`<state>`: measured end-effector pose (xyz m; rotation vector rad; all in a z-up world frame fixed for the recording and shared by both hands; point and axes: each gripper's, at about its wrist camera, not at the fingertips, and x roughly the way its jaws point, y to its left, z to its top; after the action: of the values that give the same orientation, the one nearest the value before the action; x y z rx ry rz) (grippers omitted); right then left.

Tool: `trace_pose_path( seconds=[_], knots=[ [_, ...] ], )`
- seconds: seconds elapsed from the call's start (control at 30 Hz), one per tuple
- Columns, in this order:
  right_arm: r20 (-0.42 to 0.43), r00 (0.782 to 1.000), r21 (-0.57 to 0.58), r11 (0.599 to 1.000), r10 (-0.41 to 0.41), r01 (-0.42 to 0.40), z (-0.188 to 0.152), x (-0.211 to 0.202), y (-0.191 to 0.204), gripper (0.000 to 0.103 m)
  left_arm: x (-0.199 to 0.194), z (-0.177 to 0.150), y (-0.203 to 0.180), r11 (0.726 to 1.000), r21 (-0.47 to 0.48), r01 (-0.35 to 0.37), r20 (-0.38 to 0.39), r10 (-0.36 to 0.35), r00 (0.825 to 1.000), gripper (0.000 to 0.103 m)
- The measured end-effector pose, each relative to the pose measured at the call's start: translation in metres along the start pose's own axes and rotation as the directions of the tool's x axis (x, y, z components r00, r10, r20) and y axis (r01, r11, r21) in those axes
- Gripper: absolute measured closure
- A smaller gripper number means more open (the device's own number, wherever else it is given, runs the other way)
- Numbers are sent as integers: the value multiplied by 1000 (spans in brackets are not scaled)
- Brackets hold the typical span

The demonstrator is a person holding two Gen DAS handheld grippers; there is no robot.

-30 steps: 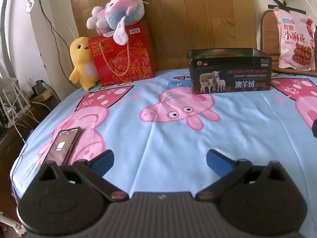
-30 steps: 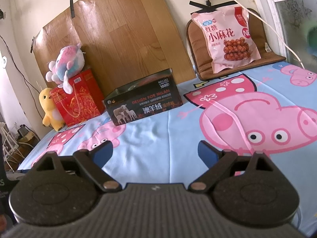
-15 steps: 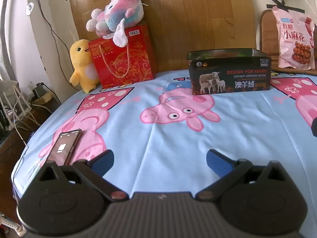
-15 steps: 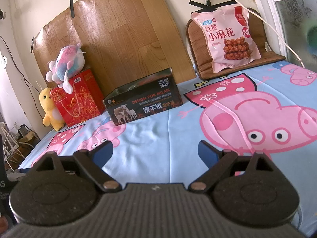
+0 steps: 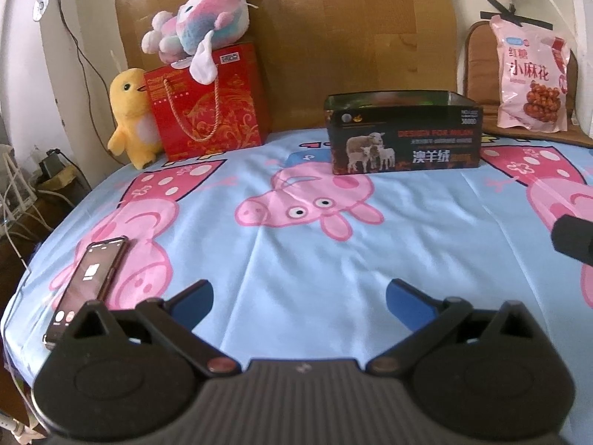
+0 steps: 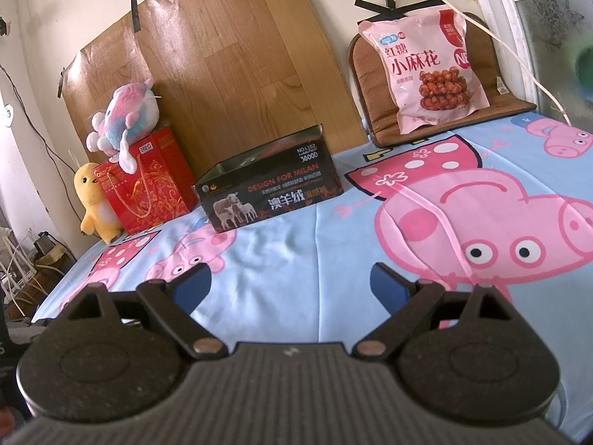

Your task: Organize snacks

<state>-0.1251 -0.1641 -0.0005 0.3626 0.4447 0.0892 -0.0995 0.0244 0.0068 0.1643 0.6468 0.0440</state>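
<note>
A pink snack bag [image 5: 532, 78] [image 6: 426, 70] leans upright on a brown cushion at the back right. A dark open-topped box with sheep printed on it [image 5: 404, 137] [image 6: 270, 193] stands on the blue pig-print cloth near the back; what it holds is hidden. My left gripper [image 5: 298, 296] hovers low over the cloth's near side, open, with nothing between its blue pads. My right gripper [image 6: 291, 282] is also open and empty, well short of both box and bag. A dark part of the right gripper [image 5: 574, 235] shows at the left wrist view's right edge.
A phone [image 5: 89, 282] lies on the cloth at the near left edge. A red gift bag [image 5: 207, 104] topped by a pastel plush [image 5: 200, 26], with a yellow duck plush [image 5: 131, 118] beside it, stands at the back left. A wooden board [image 6: 229, 63] leans against the wall. Cables hang beyond the left edge.
The left gripper has drifted slightly, so the phone sits a little lower in its view. The right view is almost unchanged. Both grippers stay open.
</note>
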Motion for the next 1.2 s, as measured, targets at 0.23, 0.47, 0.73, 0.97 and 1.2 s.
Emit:
trace_pose_path(
  seconds=[0.23,0.47,0.73,0.97,1.2],
  knots=[
    [-3,1000,-1,1000,3,-3,-1,1,0,8,0,1,0,1000,-12,20,-5,-20,1000,0],
    [-6,1000,-4,1000,5,-5,-1,1,1,8,0,0,0,999,-23,29,-17,-30,999,0],
    [-6,1000,-3,1000,7,-7,0,1,1,8,-1,-1,0,997,-42,66,-32,-68,997,0],
    [-7,1000,-19,1000,9,-9,-1,2,1,8,1,-3,-3,998,-37,58,-40,-59,997,0],
    [-8,1000,-18,1000,10,-10,-1,2,1,8,1,-3,-4,998,-40,57,-48,-59,997,0]
  ],
)
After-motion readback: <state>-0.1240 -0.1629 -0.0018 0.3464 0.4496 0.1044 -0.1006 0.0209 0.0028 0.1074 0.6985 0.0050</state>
